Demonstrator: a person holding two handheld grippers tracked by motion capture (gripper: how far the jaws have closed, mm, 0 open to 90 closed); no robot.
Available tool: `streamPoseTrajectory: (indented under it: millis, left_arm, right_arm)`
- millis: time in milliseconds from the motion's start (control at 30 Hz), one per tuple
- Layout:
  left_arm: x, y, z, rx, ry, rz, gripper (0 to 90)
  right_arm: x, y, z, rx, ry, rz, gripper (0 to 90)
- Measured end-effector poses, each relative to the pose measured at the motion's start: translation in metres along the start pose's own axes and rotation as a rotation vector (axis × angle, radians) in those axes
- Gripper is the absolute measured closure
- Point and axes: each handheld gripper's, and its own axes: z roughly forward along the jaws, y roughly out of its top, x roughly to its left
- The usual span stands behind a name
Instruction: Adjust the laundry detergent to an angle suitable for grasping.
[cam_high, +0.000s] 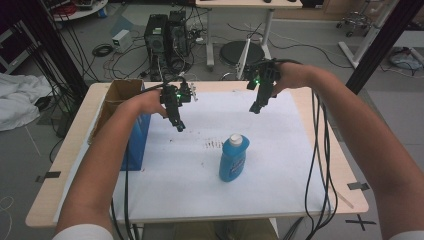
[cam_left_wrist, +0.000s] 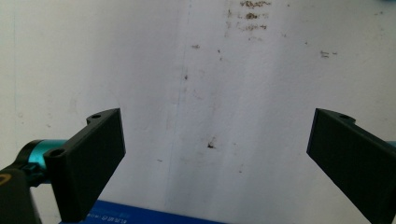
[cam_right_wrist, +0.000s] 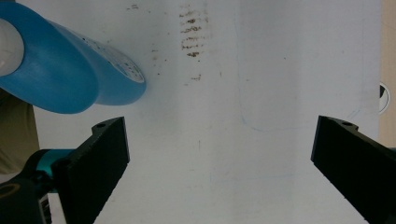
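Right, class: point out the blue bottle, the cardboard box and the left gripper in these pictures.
blue bottle (cam_high: 233, 162), high view, on the label at mid-body.
cardboard box (cam_high: 120, 92), high view, on the brown inner wall.
left gripper (cam_high: 179, 125), high view, midway between its fingertips; jaws wide apart, nothing between them.

Each tool, left tool (cam_high: 179, 126) and right tool (cam_high: 255, 108), is black with a small green light. Flat black jaws sit on teal parts. Black cables hang down, and the sleeves are white.

Grey floor (cam_high: 45, 150) strewn with cables, two black computer towers (cam_high: 165, 35) beside a white desk (cam_high: 240, 7) behind.
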Motion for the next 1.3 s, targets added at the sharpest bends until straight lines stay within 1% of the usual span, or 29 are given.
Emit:
streamPoseTrajectory:
  millis: [133, 167, 367, 433, 600, 733, 900, 1033, 1100, 1200, 1300]
  left_arm:
    - [-0.002, 0.0, -0.003, -0.005, 0.011, 0.0, 4.3]
    - [-0.003, 0.0, -0.003, -0.008, 0.016, -0.005, 4.3]
    - [-0.005, 0.0, -0.004, -0.012, 0.024, -0.001, 4.3]
    - [-0.006, 0.0, -0.005, -0.01, 0.025, 0.006, 4.3]
    - [-0.007, -0.002, -0.008, -0.012, 0.031, -0.011, 4.3]
    - [-0.01, -0.003, -0.01, -0.012, 0.033, -0.01, 4.3]
    - [-0.011, -0.004, -0.011, -0.015, 0.036, -0.015, 4.3]
    - [-0.013, -0.005, -0.012, -0.007, 0.037, -0.021, 4.3]
    - [-0.014, -0.005, -0.013, -0.005, 0.043, -0.018, 4.3]
    - [-0.017, -0.006, -0.016, -0.013, 0.05, -0.029, 4.3]
    - [-0.021, -0.008, -0.02, -0.039, 0.064, -0.061, 4.3]
  right_arm:
    - [0.002, 0.0, -0.001, 0.003, -0.003, 0.002, 3.3]
    - [0.002, 0.0, -0.001, 0.002, -0.002, 0.0, 3.2]
    - [0.002, 0.0, -0.001, 0.004, -0.003, 0.001, 3.3]
    - [0.001, -0.001, -0.001, 0.005, -0.002, 0.001, 3.2]
    - [0.002, -0.001, -0.001, 0.008, -0.005, -0.005, 3.3]
    - [0.002, 0.0, -0.001, 0.009, -0.01, 0.003, 3.2]
    - [0.003, 0.001, 0.0, 0.009, -0.007, -0.002, 3.3]
    - [0.003, 0.0, -0.001, 0.004, -0.006, 0.0, 3.3]
    - [0.003, 0.0, -0.002, 0.003, -0.007, -0.001, 3.3]
    - [0.005, 0.0, -0.003, 0.002, -0.007, -0.003, 3.2]
    - [0.007, 0.001, -0.004, 0.001, -0.011, -0.005, 3.3]
